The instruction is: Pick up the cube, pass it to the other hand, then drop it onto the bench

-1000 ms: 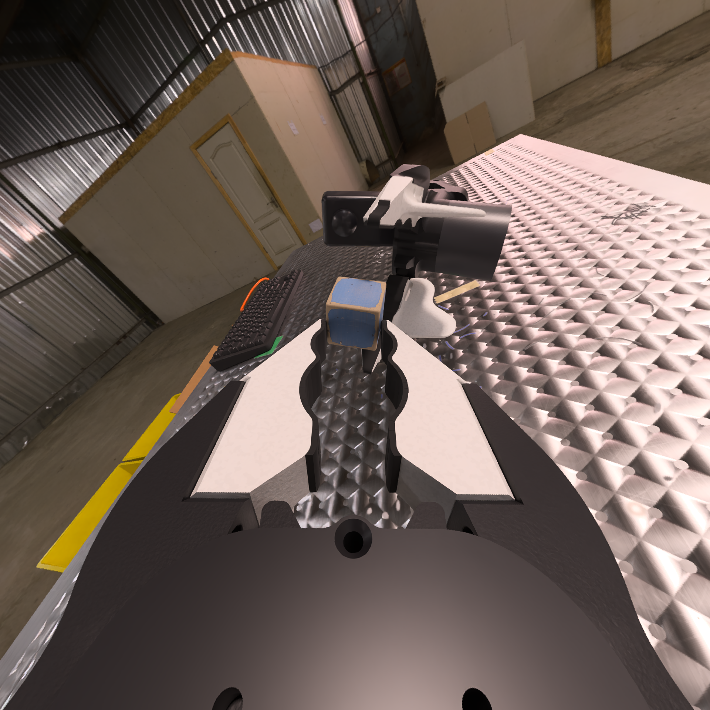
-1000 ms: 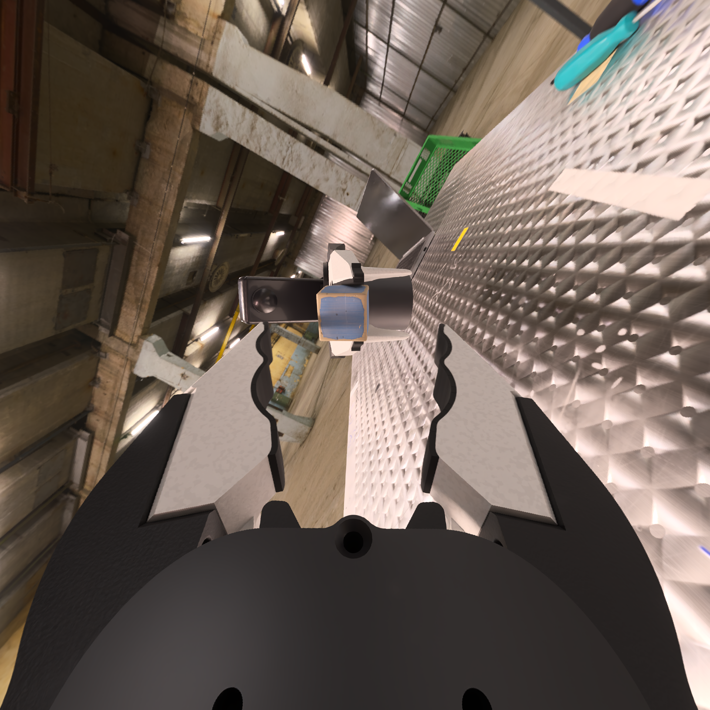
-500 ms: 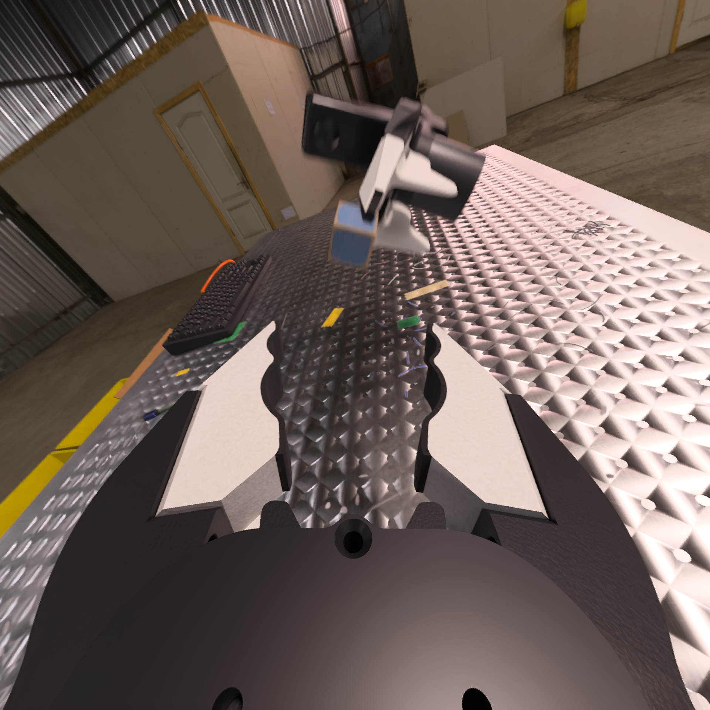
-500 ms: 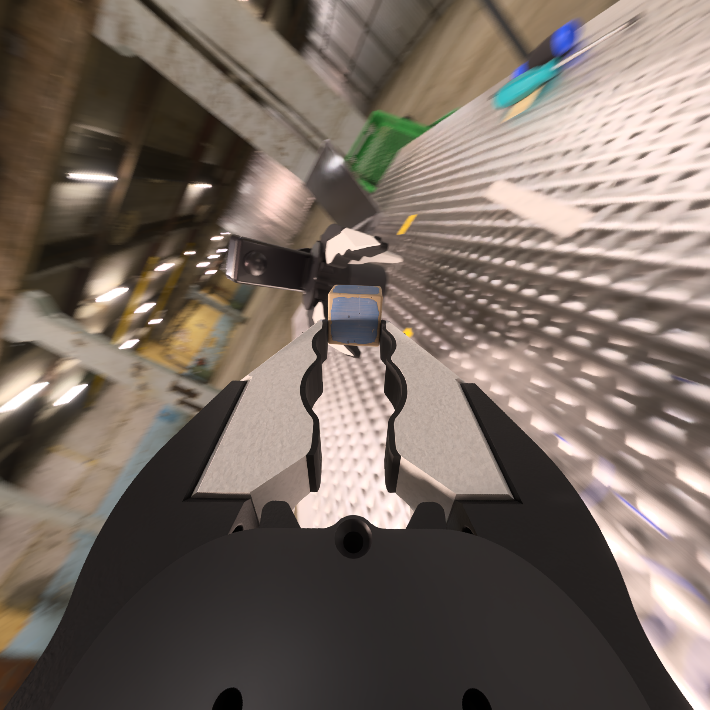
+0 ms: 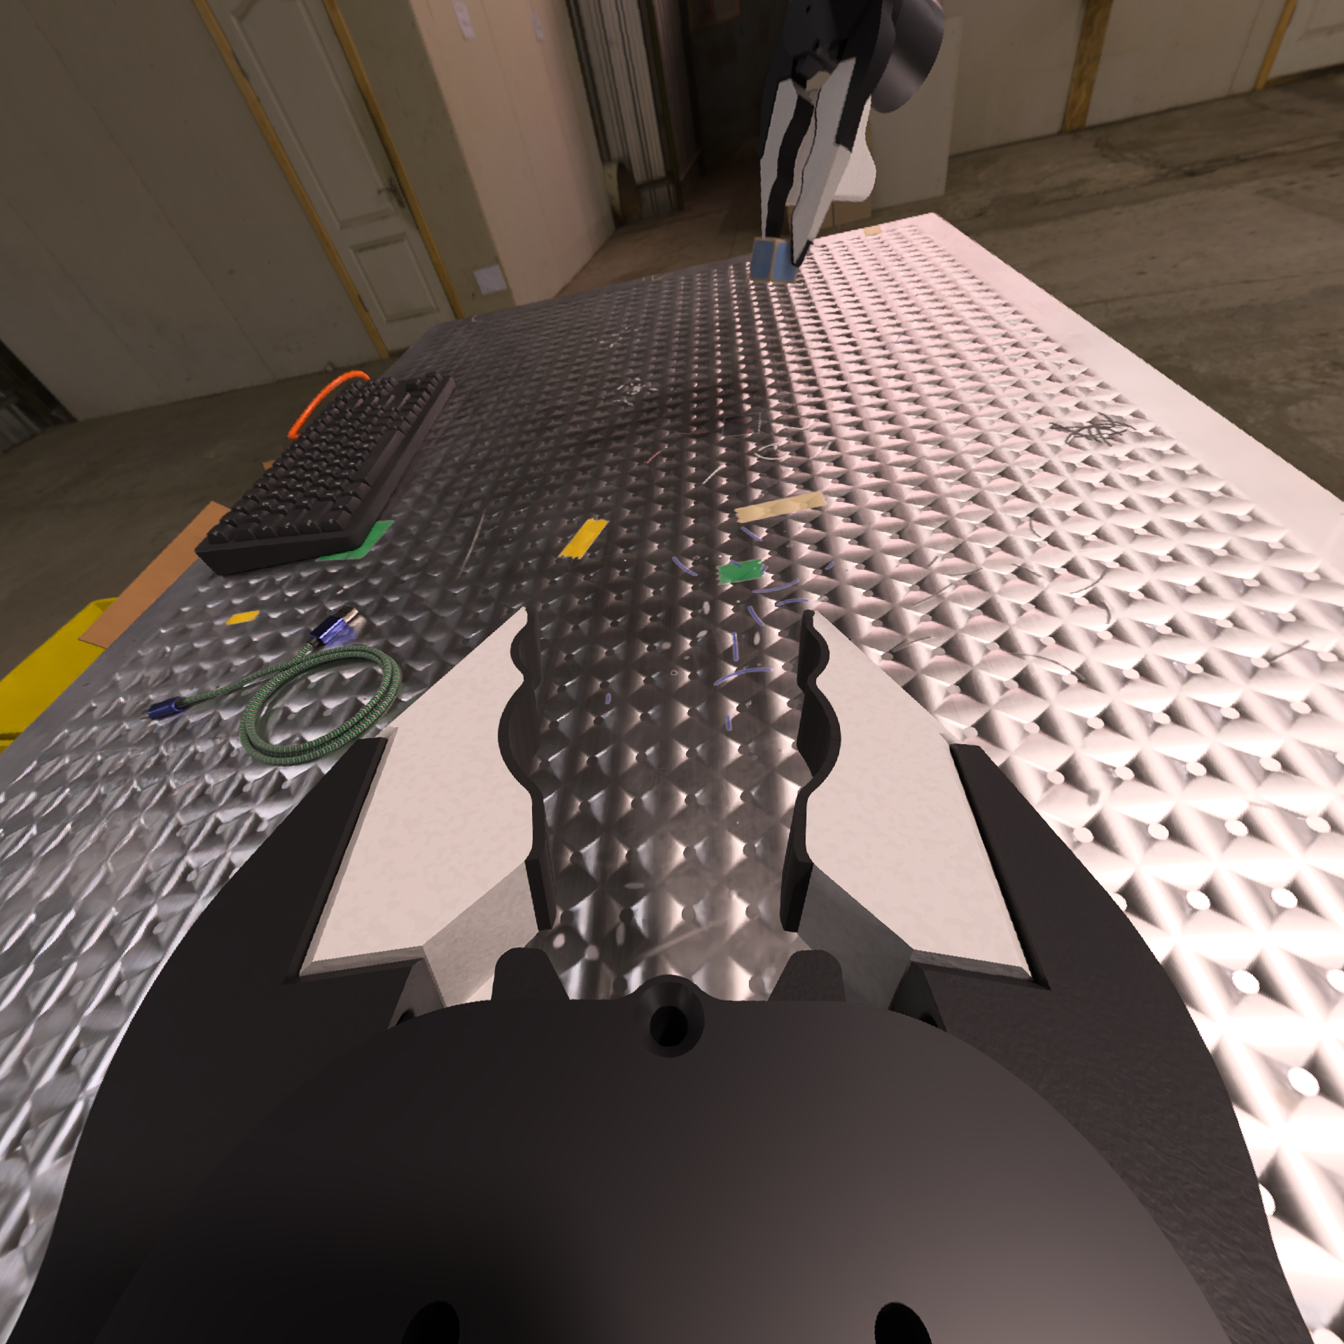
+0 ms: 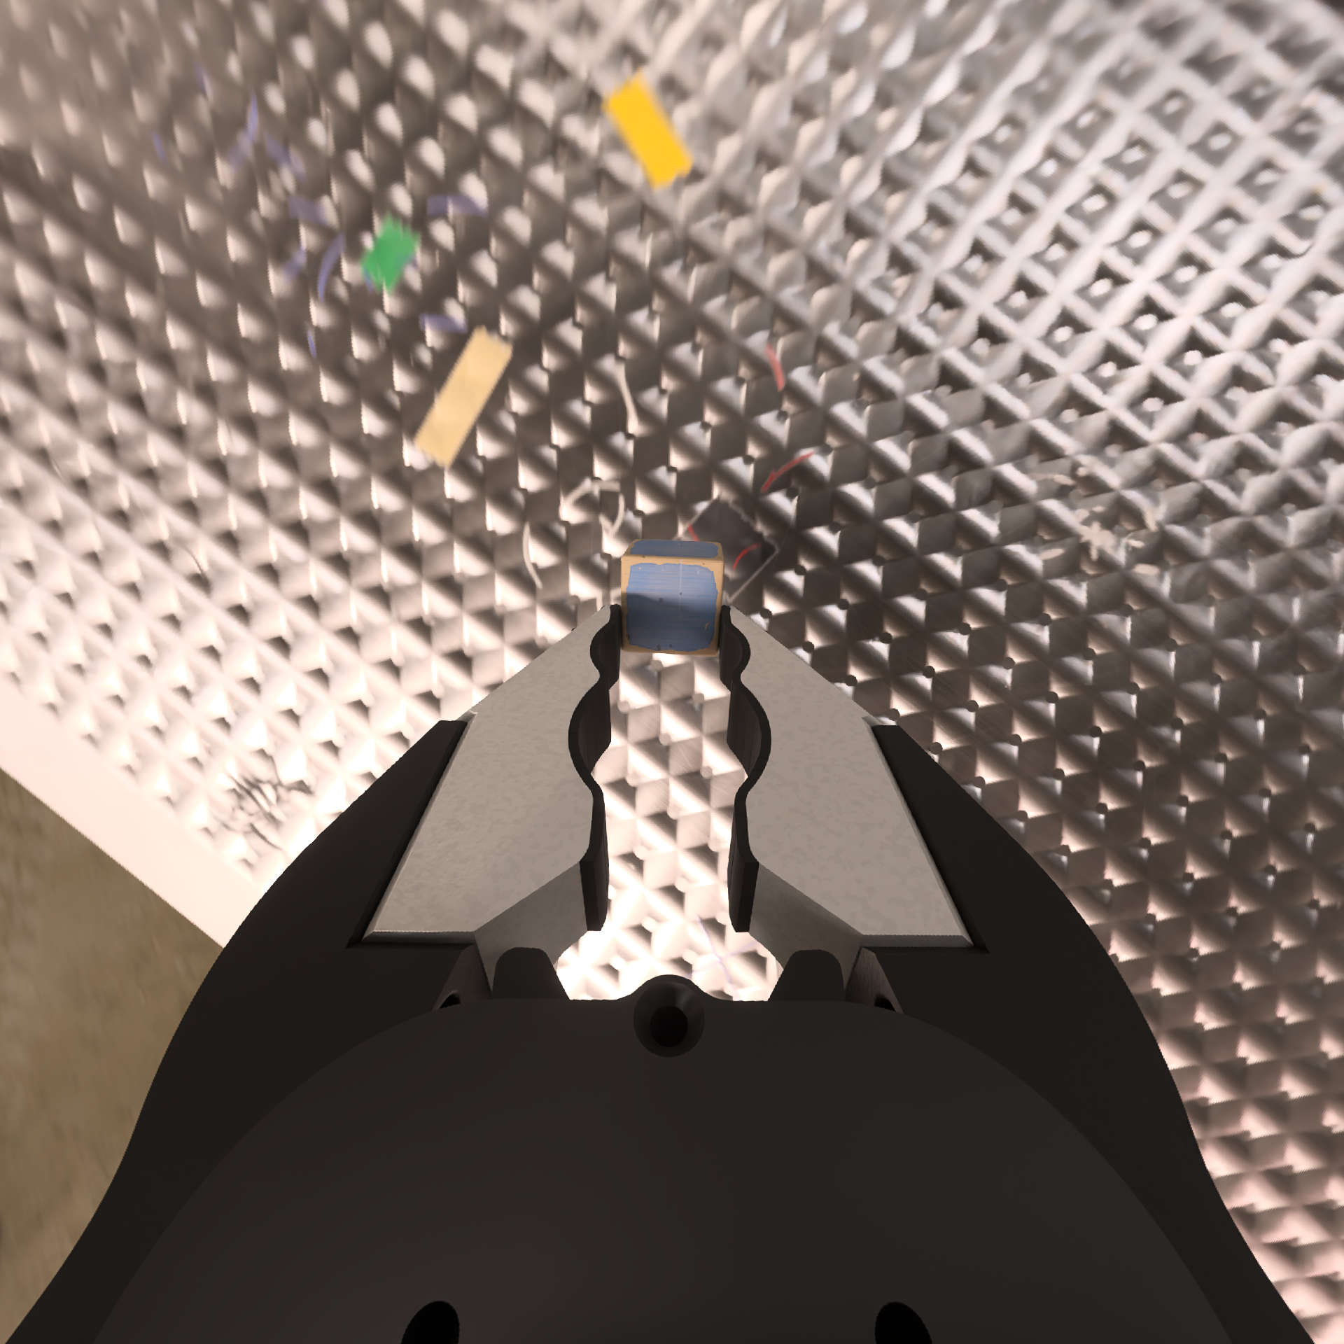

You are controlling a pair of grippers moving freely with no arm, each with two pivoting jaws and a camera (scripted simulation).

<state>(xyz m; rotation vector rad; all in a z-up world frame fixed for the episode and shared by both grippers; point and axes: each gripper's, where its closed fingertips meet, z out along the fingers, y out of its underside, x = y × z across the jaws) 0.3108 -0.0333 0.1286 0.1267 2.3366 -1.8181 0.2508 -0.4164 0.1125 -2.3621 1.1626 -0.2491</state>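
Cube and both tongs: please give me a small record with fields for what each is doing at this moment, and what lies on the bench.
cube: blue faces, tan edges, held at the tips of the right tongs, above the bench
right tongs: shut on cube, pointing down at the bench
left tongs: open, empty, low over the bench
handover: done, cube is in the right tongs
drop: not yet done
on the bench: keyboard, coiled cable, yellow tape, green tape, tan tape
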